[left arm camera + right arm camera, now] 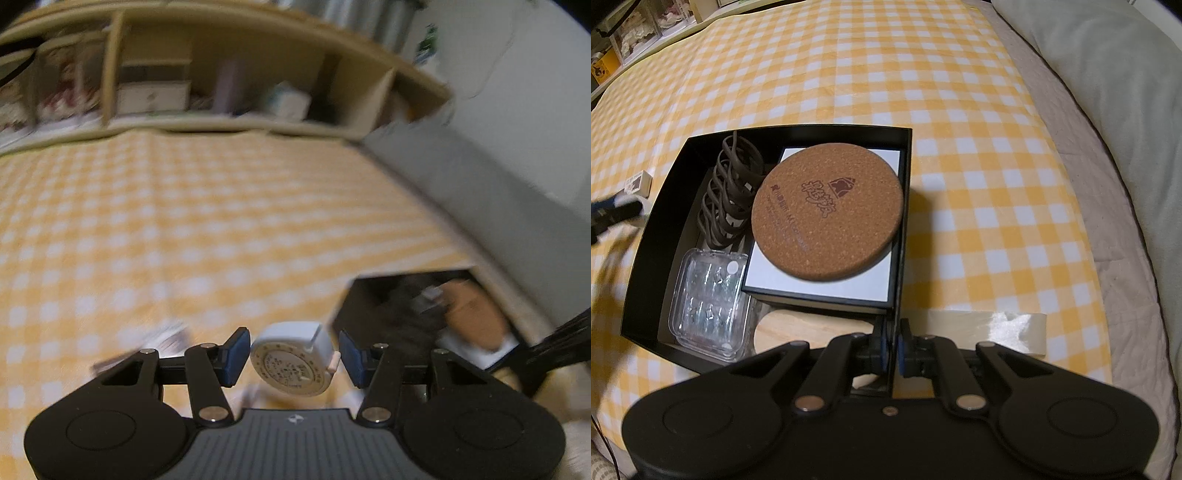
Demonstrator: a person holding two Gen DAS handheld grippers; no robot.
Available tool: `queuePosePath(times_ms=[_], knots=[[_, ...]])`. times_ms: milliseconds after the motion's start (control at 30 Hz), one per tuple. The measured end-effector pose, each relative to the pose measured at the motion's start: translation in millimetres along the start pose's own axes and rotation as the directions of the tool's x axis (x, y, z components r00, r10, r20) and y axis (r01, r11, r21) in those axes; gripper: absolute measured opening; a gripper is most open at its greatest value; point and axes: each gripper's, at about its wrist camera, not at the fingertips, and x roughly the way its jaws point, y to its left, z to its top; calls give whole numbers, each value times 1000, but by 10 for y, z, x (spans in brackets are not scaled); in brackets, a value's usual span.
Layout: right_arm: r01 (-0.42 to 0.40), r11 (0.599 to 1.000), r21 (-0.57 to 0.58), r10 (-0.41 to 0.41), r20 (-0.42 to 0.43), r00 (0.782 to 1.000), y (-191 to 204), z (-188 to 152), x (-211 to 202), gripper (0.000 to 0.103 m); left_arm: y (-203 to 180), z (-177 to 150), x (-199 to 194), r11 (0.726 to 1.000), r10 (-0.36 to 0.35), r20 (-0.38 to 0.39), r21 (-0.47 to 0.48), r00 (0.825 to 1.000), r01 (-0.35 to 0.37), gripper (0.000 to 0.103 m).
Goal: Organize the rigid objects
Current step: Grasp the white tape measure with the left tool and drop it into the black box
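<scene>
My left fingers (293,357) clamp a tape measure (295,360) for boxing; my right fingers (892,353) pinch the box (642,254) wall, steadying it.

The left gripper (291,356) points forward and slightly down, its blue pads closed on a round tape measure (295,363). The right gripper (892,350) tilts steeply downward, jaws pinched on a black box's wall (899,295).

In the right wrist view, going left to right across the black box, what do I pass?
Small white box outside on the cloth → black box wall → clear plastic case → cork coaster on the white-topped box → right gripper clamping the wall.
</scene>
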Motion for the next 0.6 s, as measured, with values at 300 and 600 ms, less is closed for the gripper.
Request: queuePosePath(times_ms=[300, 600], knots=[[0, 1000, -1, 0, 0, 1000, 3, -2, 1, 8, -672, 14, -67, 978, -163, -35, 125, 986, 166, 54], [2, 1000, -2, -2, 0, 1000, 2, 0, -1, 8, -1017, -205, 23, 943, -214, -101, 238, 972, 232, 54]])
